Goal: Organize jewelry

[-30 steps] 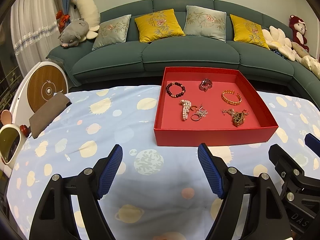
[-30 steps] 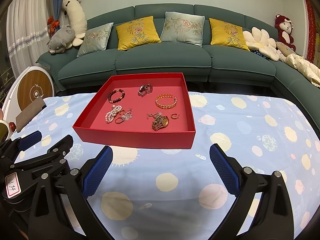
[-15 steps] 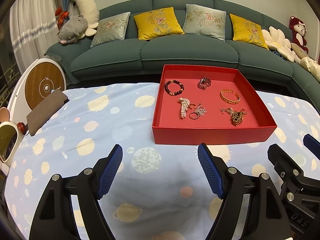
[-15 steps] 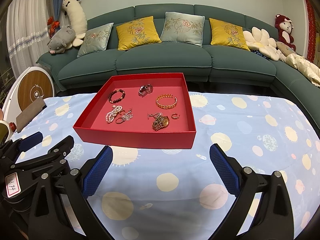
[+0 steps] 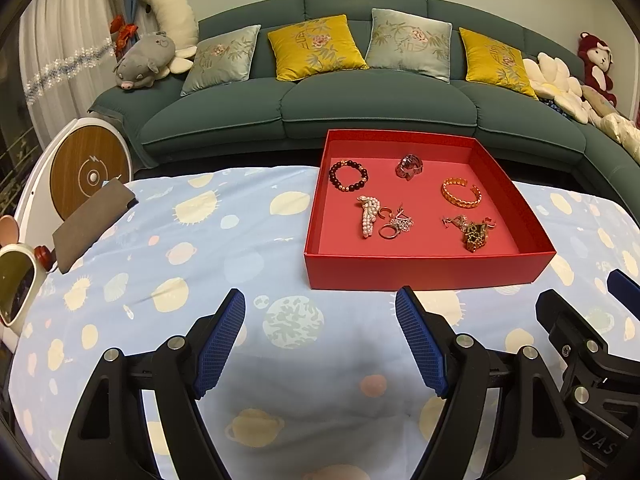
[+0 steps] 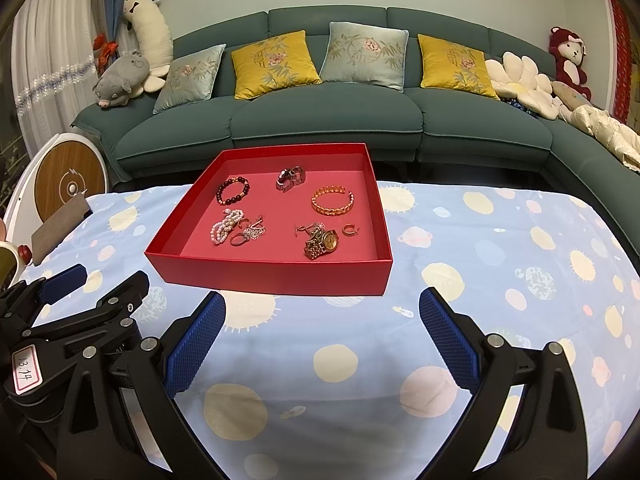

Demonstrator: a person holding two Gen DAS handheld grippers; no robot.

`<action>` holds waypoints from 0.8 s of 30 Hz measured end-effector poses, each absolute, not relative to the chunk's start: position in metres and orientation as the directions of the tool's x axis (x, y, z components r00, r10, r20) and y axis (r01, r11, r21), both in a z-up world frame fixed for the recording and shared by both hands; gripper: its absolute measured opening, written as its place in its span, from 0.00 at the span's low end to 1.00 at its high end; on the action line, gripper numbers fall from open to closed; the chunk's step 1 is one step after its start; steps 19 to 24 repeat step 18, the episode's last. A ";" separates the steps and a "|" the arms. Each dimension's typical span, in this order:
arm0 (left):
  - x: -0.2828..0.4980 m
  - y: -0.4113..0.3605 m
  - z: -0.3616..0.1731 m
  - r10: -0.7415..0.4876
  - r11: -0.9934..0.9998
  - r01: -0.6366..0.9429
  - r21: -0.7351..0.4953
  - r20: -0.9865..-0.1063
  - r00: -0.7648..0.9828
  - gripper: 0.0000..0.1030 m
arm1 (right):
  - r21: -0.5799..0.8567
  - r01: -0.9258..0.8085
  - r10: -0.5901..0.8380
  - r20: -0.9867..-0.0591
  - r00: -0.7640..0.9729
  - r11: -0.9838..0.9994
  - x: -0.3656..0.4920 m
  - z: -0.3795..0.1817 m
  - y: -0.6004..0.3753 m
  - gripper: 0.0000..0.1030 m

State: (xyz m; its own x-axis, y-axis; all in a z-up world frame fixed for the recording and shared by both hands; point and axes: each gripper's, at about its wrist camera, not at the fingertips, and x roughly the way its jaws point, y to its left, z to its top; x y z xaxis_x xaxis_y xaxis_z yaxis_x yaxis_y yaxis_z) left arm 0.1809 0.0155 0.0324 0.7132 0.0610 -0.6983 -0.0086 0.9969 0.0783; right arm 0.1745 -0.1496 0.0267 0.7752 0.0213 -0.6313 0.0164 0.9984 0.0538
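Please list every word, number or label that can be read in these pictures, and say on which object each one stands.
"13 14": handwritten on the white sticker on the left gripper body, seen in the right wrist view.
"DAS": raised letters, cut off by the picture edge, on the black right gripper body, seen in the left wrist view.
The red tray and the jewelry show no readable text.

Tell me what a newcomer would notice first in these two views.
The red tray stands out first, sitting mid-table on the planet-print tablecloth, with a gold bangle, a dark bead bracelet and a gold watch lying loose inside. Both grippers, left gripper and right gripper, hover open and empty before it.
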 end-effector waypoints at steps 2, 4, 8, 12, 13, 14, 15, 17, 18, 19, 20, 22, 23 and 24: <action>0.181 0.015 0.032 0.063 0.997 -0.009 0.081 -0.695 0.716 0.73 | 0.054 0.018 0.021 -0.632 0.775 0.998 0.175 0.027 -0.149 0.92; 0.181 0.015 0.033 0.063 0.997 -0.008 0.083 -0.694 0.717 0.73 | 0.055 0.019 0.021 -0.632 0.775 0.998 0.175 0.026 -0.149 0.92; 0.181 0.013 0.033 0.070 0.996 -0.009 0.091 -0.693 0.717 0.72 | 0.056 0.019 0.020 -0.632 0.775 0.998 0.174 0.025 -0.149 0.92; 0.182 0.014 0.032 0.077 0.996 -0.019 0.092 -0.693 0.717 0.73 | 0.058 0.017 0.024 -0.632 0.775 0.998 0.174 0.025 -0.149 0.92; 0.182 0.014 0.033 0.077 0.996 -0.019 0.092 -0.693 0.717 0.73 | 0.059 0.017 0.025 -0.632 0.775 0.998 0.174 0.025 -0.149 0.92; 0.182 0.014 0.033 0.077 0.996 -0.018 0.092 -0.691 0.718 0.73 | 0.059 0.017 0.024 -0.632 0.775 0.998 0.174 0.025 -0.149 0.92; 0.182 0.014 0.033 0.078 0.996 -0.018 0.093 -0.691 0.719 0.72 | 0.060 0.017 0.025 -0.632 0.775 0.998 0.174 0.025 -0.149 0.92; 0.182 0.014 0.033 0.076 0.996 -0.018 0.091 -0.690 0.720 0.73 | 0.059 0.016 0.025 -0.633 0.774 0.998 0.174 0.025 -0.149 0.92; 0.183 0.014 0.033 0.075 0.996 -0.018 0.090 -0.691 0.719 0.72 | 0.060 0.017 0.025 -0.632 0.774 0.998 0.174 0.025 -0.149 0.92; 0.183 0.014 0.033 0.075 0.996 -0.018 0.090 -0.691 0.719 0.72 | 0.060 0.017 0.025 -0.632 0.774 0.998 0.174 0.025 -0.149 0.92; 0.183 0.014 0.033 0.075 0.996 -0.018 0.090 -0.691 0.719 0.72 | 0.060 0.017 0.025 -0.632 0.774 0.998 0.174 0.025 -0.149 0.92; 0.183 0.014 0.033 0.075 0.996 -0.018 0.090 -0.691 0.719 0.72 | 0.060 0.017 0.025 -0.632 0.774 0.998 0.174 0.025 -0.149 0.92; 0.183 0.014 0.033 0.075 0.996 -0.018 0.090 -0.691 0.719 0.72 | 0.060 0.017 0.025 -0.632 0.774 0.998 0.174 0.025 -0.149 0.92; 0.183 0.014 0.033 0.075 0.996 -0.018 0.090 -0.691 0.719 0.72 | 0.060 0.017 0.025 -0.632 0.774 0.998 0.174 0.025 -0.149 0.92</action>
